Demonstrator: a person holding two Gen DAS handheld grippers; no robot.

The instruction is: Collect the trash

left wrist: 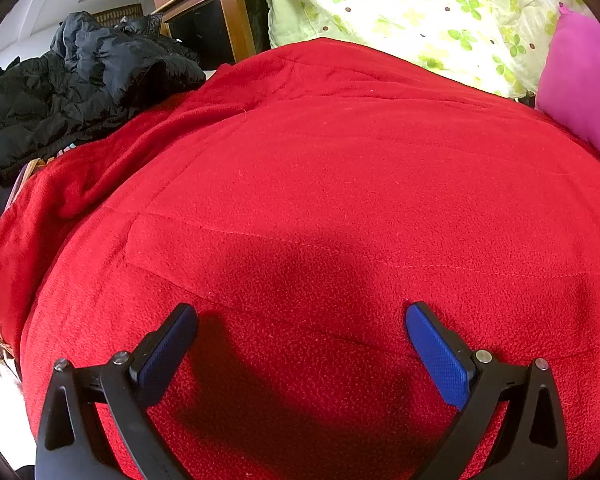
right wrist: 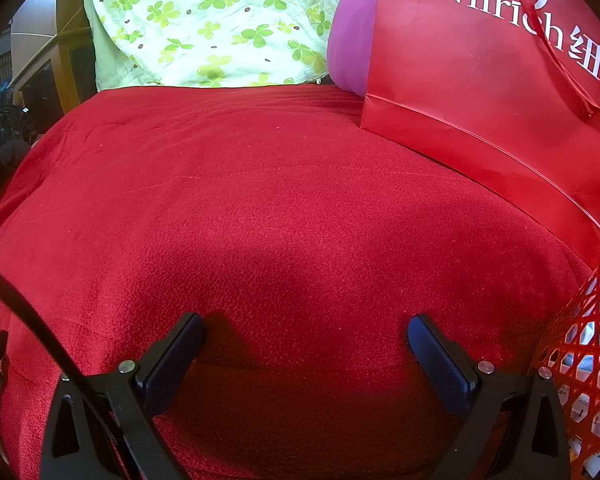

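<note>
My left gripper (left wrist: 302, 314) is open and empty, hovering just above a red fleece blanket (left wrist: 320, 184). My right gripper (right wrist: 306, 326) is also open and empty over the same blanket (right wrist: 260, 184). A red paper bag (right wrist: 480, 80) printed "Nilrich" stands on the blanket at the right in the right wrist view. A red plastic lattice basket (right wrist: 588, 360) sits at the lower right edge, with white items showing through its holes. No loose trash shows on the blanket in either view.
A green clover-print quilt (left wrist: 420, 8) lies behind the blanket, also in the right wrist view (right wrist: 204, 24). A magenta pillow (left wrist: 580, 84) sits at the right. A black jacket (left wrist: 80, 80) is heaped at the left. A wooden cabinet (left wrist: 220, 12) stands behind.
</note>
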